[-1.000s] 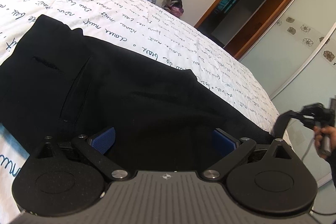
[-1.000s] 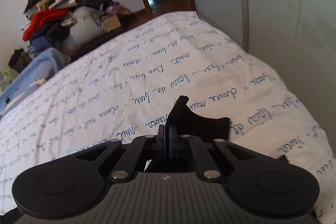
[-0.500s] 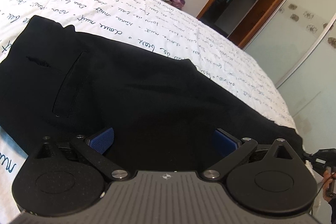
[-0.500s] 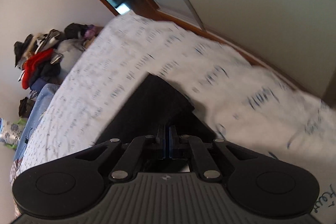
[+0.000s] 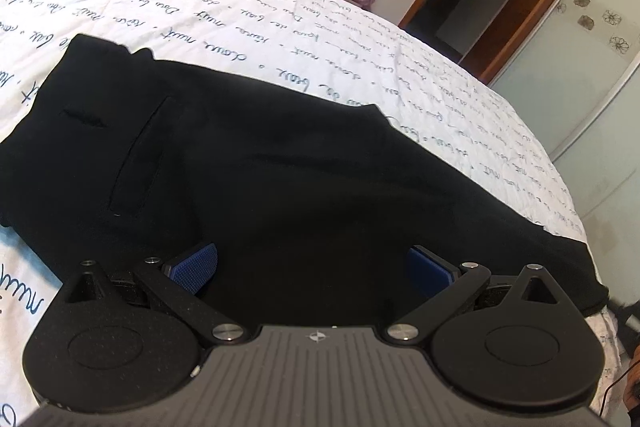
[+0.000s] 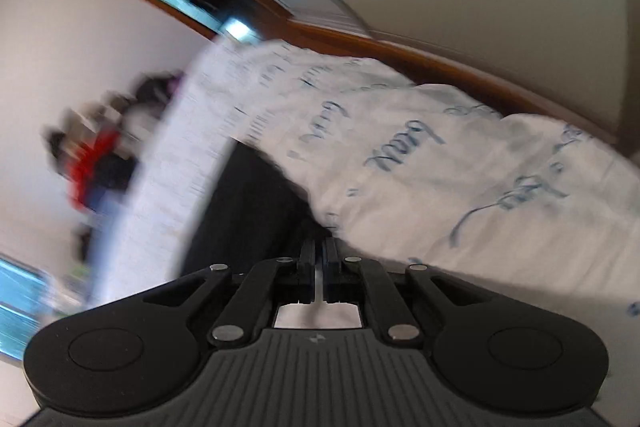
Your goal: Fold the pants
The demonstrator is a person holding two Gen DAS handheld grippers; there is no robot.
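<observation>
Black pants [image 5: 280, 179] lie spread flat on the bed [image 5: 360, 39], legs look stacked but no crosswise fold yet, so most of it's left. Left tongs [image 5: 312, 267] gape wide over the fabric, gripping nothing. Right tongs [image 6: 319, 259] nearly closed; can't tell if they're pinching the hem.

Black pants [image 5: 280, 179] are laid flat on a white sheet printed with blue script [image 5: 240, 15], running from the waist end at far left to the leg end at near right. A slit pocket and a long seam are seen on the left part. The fabric is mostly smooth, with slight creases at mid-length. In the blurred right wrist view, a dark strip of the pants [image 6: 248, 203] is seen against the sheet.
</observation>
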